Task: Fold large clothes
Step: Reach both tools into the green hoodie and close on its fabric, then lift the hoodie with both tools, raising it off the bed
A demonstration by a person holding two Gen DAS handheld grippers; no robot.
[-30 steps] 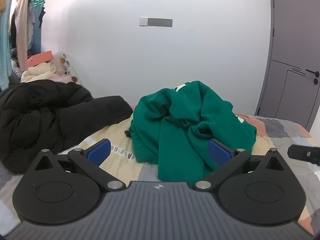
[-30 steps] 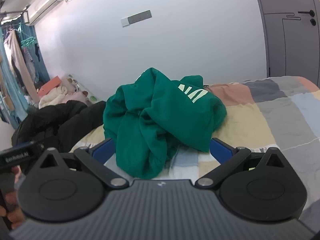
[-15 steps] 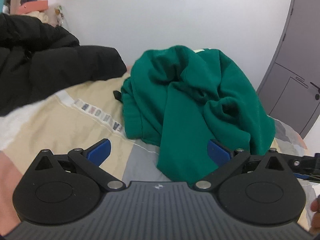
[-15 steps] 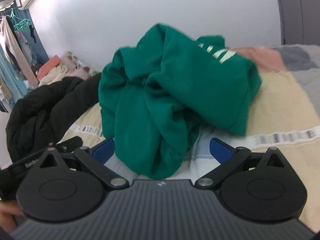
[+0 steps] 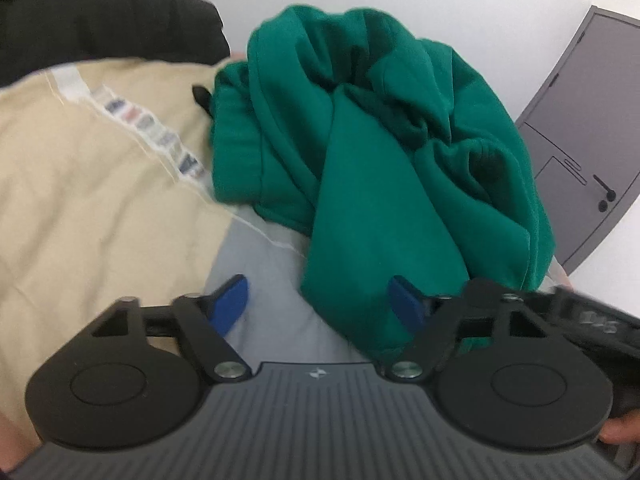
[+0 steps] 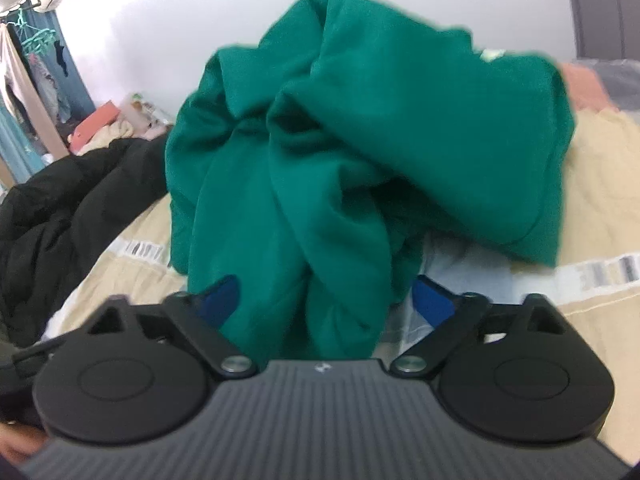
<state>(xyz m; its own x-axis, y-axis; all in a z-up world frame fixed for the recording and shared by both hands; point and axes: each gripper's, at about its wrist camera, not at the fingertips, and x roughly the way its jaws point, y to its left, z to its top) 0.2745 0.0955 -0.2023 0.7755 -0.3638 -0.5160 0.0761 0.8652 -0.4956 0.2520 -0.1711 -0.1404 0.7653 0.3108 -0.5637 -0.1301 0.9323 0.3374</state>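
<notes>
A crumpled green sweatshirt lies in a heap on the patchwork bed cover. My left gripper is low over the near edge of the heap. Its jaws are closing, with a green fold between them against the right blue pad; the left pad hangs over grey sheet. In the right wrist view the sweatshirt fills the middle. My right gripper straddles a hanging fold, jaws closing, and its right pad stands off the cloth. The right gripper's body shows at the left view's right edge.
A black puffer jacket lies on the bed left of the sweatshirt, also at the top left. A grey door stands to the right. Hanging clothes and a pile of items sit by the white wall.
Both grippers have dropped and come in close to the green sweatshirt. Their jaws have narrowed, and folds of the cloth now lie between the pads.
</notes>
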